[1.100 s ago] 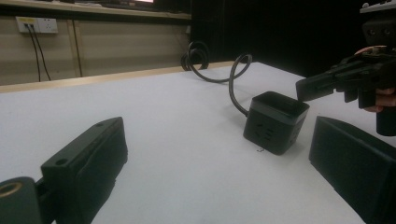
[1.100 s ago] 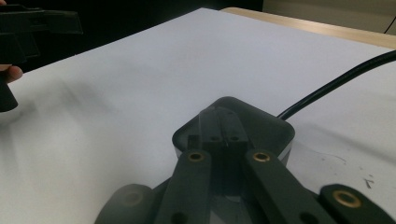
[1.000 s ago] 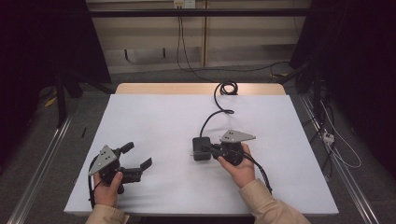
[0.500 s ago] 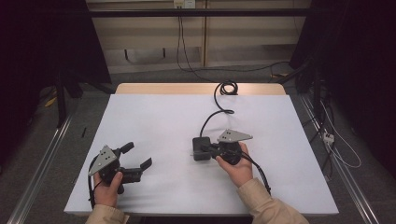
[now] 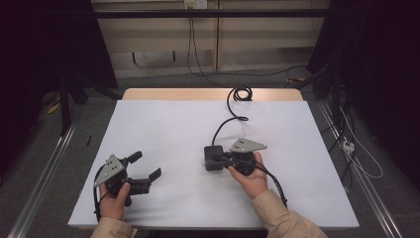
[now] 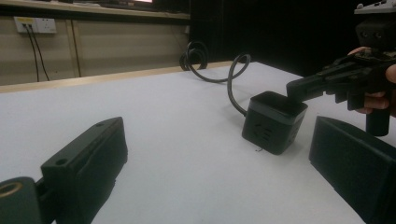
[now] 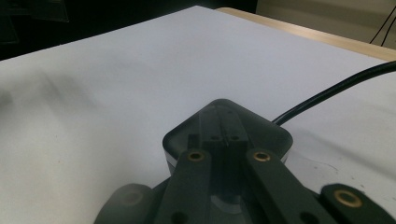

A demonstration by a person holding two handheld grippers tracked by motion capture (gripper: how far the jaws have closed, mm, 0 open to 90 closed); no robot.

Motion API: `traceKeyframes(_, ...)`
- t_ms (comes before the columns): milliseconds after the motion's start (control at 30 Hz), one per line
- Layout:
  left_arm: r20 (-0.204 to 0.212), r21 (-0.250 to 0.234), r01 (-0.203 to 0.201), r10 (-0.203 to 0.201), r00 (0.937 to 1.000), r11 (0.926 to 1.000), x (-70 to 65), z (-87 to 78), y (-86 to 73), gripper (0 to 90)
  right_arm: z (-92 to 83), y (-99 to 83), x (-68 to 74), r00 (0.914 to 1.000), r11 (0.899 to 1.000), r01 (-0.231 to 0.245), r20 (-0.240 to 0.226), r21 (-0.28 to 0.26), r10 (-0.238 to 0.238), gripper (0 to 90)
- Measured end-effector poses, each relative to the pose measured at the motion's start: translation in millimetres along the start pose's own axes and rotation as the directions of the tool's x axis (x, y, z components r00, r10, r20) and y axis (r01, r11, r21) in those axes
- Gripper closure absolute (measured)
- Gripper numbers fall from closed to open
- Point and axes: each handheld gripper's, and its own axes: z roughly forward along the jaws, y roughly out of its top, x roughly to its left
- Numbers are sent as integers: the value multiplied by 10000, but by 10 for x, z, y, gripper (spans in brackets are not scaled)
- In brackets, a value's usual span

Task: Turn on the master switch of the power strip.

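Note:
A black cube-shaped box (image 5: 210, 164) stands on the white table (image 5: 163, 124), right of the middle, and a black cable (image 5: 225, 121) runs from it to a coil (image 5: 241, 92) at the far edge. My right gripper (image 5: 218, 157) is shut, with its tips lying on the top of the box (image 7: 184, 135). From the left gripper view, those tips (image 6: 294, 91) touch the box's upper rim (image 6: 273, 122). My left gripper (image 5: 146, 166) rests at the front left, open, with nothing between its jaws (image 6: 219, 163).
The table's wooden back edge (image 5: 198, 94) runs behind the coil. A wall socket (image 6: 35, 24) with hanging leads is on the far wall. Loose cables (image 5: 356, 153) lie on the floor at the right, and metal rails flank the table.

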Motion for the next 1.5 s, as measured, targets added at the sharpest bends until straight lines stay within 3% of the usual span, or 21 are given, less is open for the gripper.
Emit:
traceKeyframes(367,-1,12,-9,9,10000,10000,-6,0,0,39,6,-5,21,9996,9996,266,118,58,-267,900)
traceKeyframes(1500,-3,-1,-41,41,10000,10000,-12,3,2,39,16,-11,21,9999,9999,63,147,101,-64,900)
